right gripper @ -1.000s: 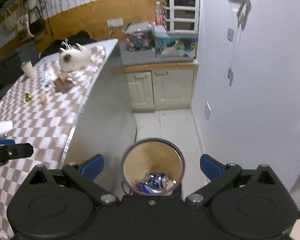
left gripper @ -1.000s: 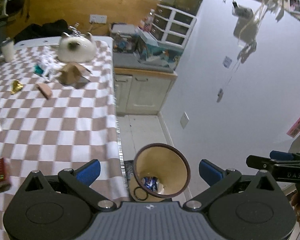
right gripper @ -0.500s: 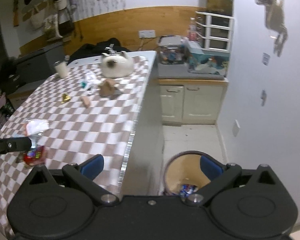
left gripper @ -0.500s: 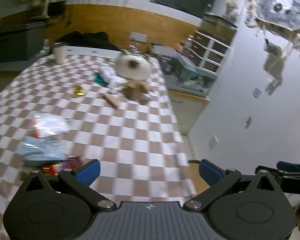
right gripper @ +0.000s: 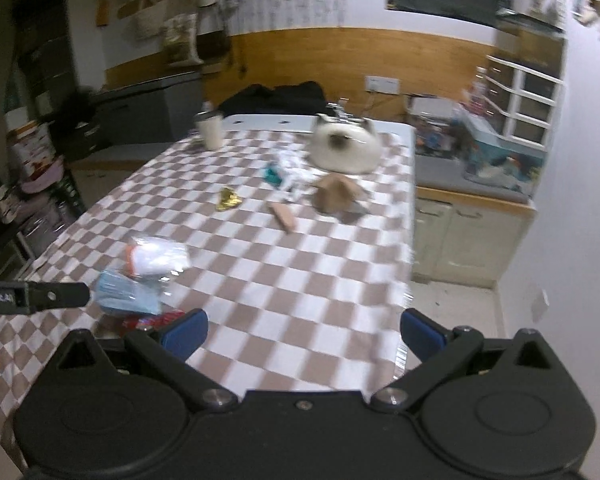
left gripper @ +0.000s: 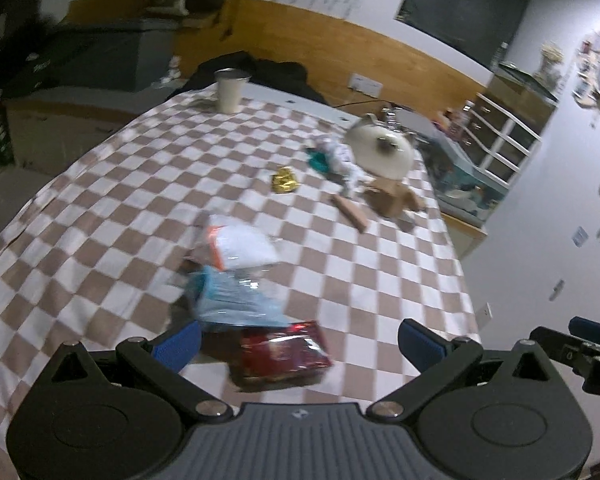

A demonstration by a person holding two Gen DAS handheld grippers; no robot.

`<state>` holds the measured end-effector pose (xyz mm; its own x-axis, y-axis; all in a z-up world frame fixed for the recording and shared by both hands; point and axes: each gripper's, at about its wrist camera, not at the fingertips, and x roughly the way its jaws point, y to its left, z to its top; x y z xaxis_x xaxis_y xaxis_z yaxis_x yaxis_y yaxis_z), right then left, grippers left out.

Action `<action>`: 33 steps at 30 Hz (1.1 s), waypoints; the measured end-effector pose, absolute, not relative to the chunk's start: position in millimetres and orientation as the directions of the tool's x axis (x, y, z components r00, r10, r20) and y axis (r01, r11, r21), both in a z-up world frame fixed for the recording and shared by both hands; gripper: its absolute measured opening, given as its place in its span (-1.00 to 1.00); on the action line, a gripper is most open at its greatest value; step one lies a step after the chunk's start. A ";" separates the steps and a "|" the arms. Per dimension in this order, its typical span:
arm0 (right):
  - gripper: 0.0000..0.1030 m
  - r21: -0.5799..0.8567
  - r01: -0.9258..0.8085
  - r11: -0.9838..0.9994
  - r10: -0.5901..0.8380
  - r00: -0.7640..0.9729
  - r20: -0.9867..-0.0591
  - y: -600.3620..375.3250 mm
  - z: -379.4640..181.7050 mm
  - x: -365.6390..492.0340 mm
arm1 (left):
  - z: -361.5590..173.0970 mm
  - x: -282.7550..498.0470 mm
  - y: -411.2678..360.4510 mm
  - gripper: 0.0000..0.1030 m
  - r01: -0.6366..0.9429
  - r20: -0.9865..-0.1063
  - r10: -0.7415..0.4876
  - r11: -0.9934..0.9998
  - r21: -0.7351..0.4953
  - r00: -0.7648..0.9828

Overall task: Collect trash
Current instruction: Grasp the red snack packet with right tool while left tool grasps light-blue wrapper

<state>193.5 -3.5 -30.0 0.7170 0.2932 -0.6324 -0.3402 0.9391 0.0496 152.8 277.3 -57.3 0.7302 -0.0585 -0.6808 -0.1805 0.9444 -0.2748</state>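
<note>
The red wrapper lies flat on the checked tabletop, at its near edge, its long axis running roughly crosswise to the fingers of the left hand-held gripper. It sits directly between and just ahead of those fingers, overlapped at its far side by a pale blue packet, with a clear bag holding white and orange contents just beyond that.

The left hand-held gripper is spread wide and holds nothing. The right hand-held gripper, also wide and holding nothing, has the same 3 pieces off to its left, so the left looks nearer. A short forward-and-down reach seems enough, though motion blur makes the wrapper's edges hard to judge.
</note>
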 end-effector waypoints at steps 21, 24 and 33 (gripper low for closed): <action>1.00 0.173 -0.507 0.845 0.397 0.377 -0.837 173.0 -130.4 255.1 | -115.1 167.6 388.3 1.00 -0.473 -0.727 -0.085 0.707 -0.525 0.681; 1.00 0.161 -0.472 0.866 0.358 0.363 -0.860 187.3 -143.9 260.4 | -125.2 174.9 393.9 1.00 -0.504 -0.723 -0.126 0.637 -0.584 0.679; 0.84 0.144 -0.449 0.882 0.320 0.346 -0.882 203.3 -161.2 269.4 | -161.7 201.6 392.7 1.00 -0.588 -0.714 -0.231 0.432 -0.684 0.660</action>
<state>269.4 203.3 -161.2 0.3459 0.3202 -0.8820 -0.4495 0.8816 0.1439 201.6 392.7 -161.7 0.6604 -0.2312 -0.7144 -0.5880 0.4325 -0.6835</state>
